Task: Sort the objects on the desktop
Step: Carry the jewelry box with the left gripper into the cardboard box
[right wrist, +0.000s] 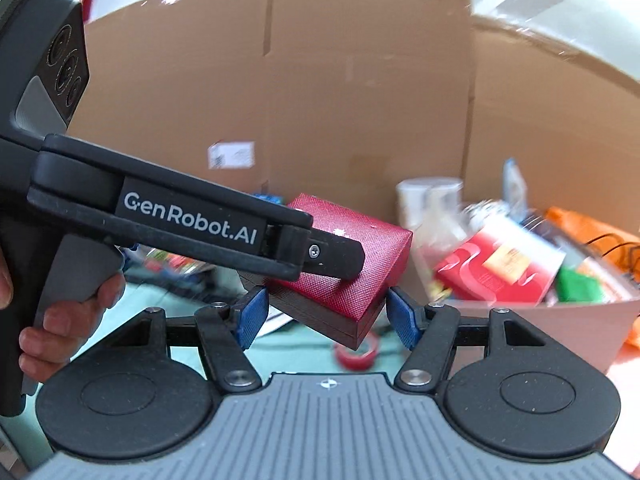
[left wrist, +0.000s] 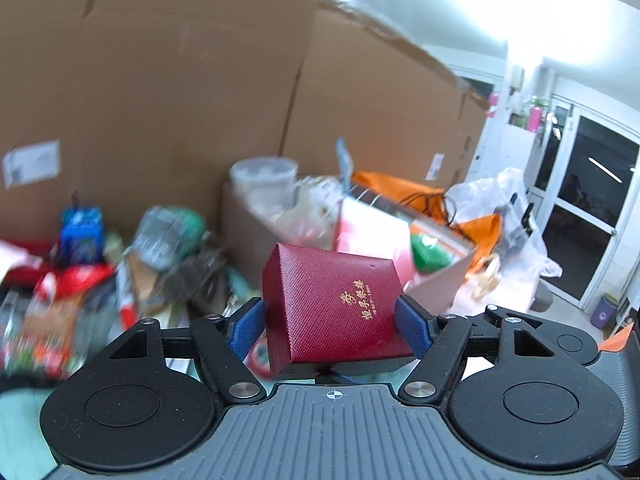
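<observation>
A dark red box with gold lettering on its lid hangs tilted in the air, clamped between the blue pads of my left gripper. In the right wrist view the same red box shows its black base, and one black finger of the left gripper lies across its near side. The other left finger is hidden behind the box. My right gripper comes from below, and its blue pads rest against the two lower edges of the box. A hand holds the left gripper's handle.
A tall brown cardboard wall stands behind. A low cardboard box full of packets and bags lies to the right, with a clear plastic tub behind. Loose packets are heaped at the left. A red tape roll lies on the pale green tabletop.
</observation>
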Demonstrator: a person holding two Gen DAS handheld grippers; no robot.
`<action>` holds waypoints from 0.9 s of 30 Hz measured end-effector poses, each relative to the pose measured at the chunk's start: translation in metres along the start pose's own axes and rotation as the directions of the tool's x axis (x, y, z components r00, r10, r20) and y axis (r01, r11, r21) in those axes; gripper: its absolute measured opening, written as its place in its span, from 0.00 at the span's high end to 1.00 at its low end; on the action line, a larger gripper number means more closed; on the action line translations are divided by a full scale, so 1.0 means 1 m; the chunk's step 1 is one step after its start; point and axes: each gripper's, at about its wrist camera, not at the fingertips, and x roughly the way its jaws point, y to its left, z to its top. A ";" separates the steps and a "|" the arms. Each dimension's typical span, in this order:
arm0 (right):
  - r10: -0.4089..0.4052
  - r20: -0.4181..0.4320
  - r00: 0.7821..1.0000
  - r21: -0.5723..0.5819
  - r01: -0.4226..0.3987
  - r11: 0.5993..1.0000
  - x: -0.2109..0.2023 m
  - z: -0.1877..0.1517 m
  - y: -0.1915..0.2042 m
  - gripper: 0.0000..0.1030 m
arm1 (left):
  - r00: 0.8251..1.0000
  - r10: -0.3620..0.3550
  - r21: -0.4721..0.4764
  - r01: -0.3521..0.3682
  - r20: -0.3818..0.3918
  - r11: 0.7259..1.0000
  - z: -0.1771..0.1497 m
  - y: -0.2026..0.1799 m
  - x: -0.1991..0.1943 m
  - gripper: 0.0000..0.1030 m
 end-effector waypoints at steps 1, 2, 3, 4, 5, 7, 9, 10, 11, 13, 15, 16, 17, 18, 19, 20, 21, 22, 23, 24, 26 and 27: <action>-0.011 0.010 1.000 0.006 0.011 1.000 0.000 0.003 -0.007 0.32 | 1.000 -0.006 0.007 0.006 0.006 1.000 0.006 -0.004 0.005 0.21; -0.022 0.019 1.000 0.015 0.022 1.000 0.000 0.007 -0.014 0.32 | 1.000 -0.011 0.017 0.011 0.012 1.000 0.012 -0.009 0.010 0.21; -0.032 0.026 0.999 0.022 0.032 0.999 0.001 0.010 -0.021 0.32 | 1.000 -0.016 0.030 0.016 0.019 0.999 0.018 -0.014 0.016 0.21; -0.043 0.032 0.999 0.028 0.042 0.999 0.002 0.012 -0.027 0.32 | 0.999 -0.021 0.046 0.020 0.026 0.999 0.023 -0.020 0.022 0.21; -0.055 0.038 0.998 0.036 0.053 0.998 0.002 0.015 -0.035 0.32 | 0.999 -0.028 0.062 0.026 0.033 0.998 0.028 -0.025 0.028 0.22; -0.079 0.049 0.996 0.047 0.077 0.996 0.002 0.020 -0.049 0.32 | 0.998 -0.043 0.089 0.039 0.044 0.995 0.037 -0.035 0.040 0.22; -0.103 0.058 0.993 0.056 0.100 0.993 0.003 0.023 -0.063 0.32 | 0.997 -0.061 0.106 0.055 0.049 0.993 0.044 -0.043 0.052 0.22; -0.115 0.060 0.992 0.060 0.111 0.992 0.004 0.024 -0.069 0.32 | 0.997 -0.069 0.109 0.063 0.047 0.992 0.048 -0.047 0.059 0.22; -0.126 0.061 0.990 0.063 0.122 0.991 0.006 0.024 -0.075 0.32 | 0.996 -0.076 0.110 0.071 0.045 0.991 0.051 -0.051 0.066 0.22; -0.147 0.058 0.987 0.076 0.142 0.987 0.009 0.023 -0.090 0.32 | 0.995 -0.093 0.114 0.088 0.036 0.990 0.056 -0.058 0.082 0.22; -0.168 0.050 0.984 0.091 0.163 0.982 0.012 0.022 -0.104 0.32 | 0.993 -0.113 0.118 0.110 0.022 0.987 0.060 -0.064 0.097 0.23; -0.181 0.046 0.982 0.101 0.176 0.979 0.014 0.021 -0.112 0.32 | 0.992 -0.126 0.120 0.123 0.014 0.985 0.062 -0.068 0.106 0.25; -0.196 0.041 0.980 0.110 0.190 0.976 0.015 0.019 -0.119 0.32 | 0.990 -0.139 0.121 0.137 0.004 0.983 0.063 -0.072 0.115 0.26; -0.210 0.036 0.977 0.118 0.204 0.972 0.015 0.018 -0.125 0.32 | 0.989 -0.151 0.118 0.151 -0.006 0.982 0.065 -0.074 0.124 0.27; -0.223 0.031 0.974 0.128 0.217 0.968 0.016 0.017 -0.131 0.32 | 0.986 -0.163 0.112 0.164 -0.016 0.980 0.066 -0.078 0.133 0.27; -0.235 0.026 0.972 0.137 0.230 0.964 0.017 0.016 -0.139 0.32 | 0.985 -0.173 0.110 0.175 -0.024 0.978 0.068 -0.081 0.142 0.27; -0.247 0.021 0.969 0.147 0.242 0.959 0.017 0.014 -0.145 0.32 | 0.983 -0.181 0.112 0.184 -0.029 0.977 0.068 -0.085 0.149 0.27; -0.260 0.017 0.965 0.159 0.254 0.954 0.018 0.012 -0.152 0.32 | 0.981 -0.189 0.121 0.192 -0.034 0.974 0.069 -0.089 0.157 0.27; -0.272 0.013 0.962 0.170 0.266 0.949 0.018 0.009 -0.158 0.32 | 0.980 -0.195 0.128 0.199 -0.039 0.972 0.070 -0.094 0.165 0.28; -0.282 0.008 0.959 0.180 0.276 0.944 0.019 0.007 -0.163 0.32 | 0.979 -0.201 0.134 0.205 -0.046 0.969 0.069 -0.098 0.174 0.27; -0.300 -0.002 0.954 0.202 0.295 0.934 0.021 0.002 -0.176 0.32 | 0.976 -0.211 0.139 0.217 -0.060 0.966 0.070 -0.105 0.191 0.27; -0.310 -0.007 0.951 0.215 0.304 0.928 0.023 -0.001 -0.182 0.32 | 0.975 -0.213 0.139 0.221 -0.068 0.965 0.072 -0.107 0.201 0.27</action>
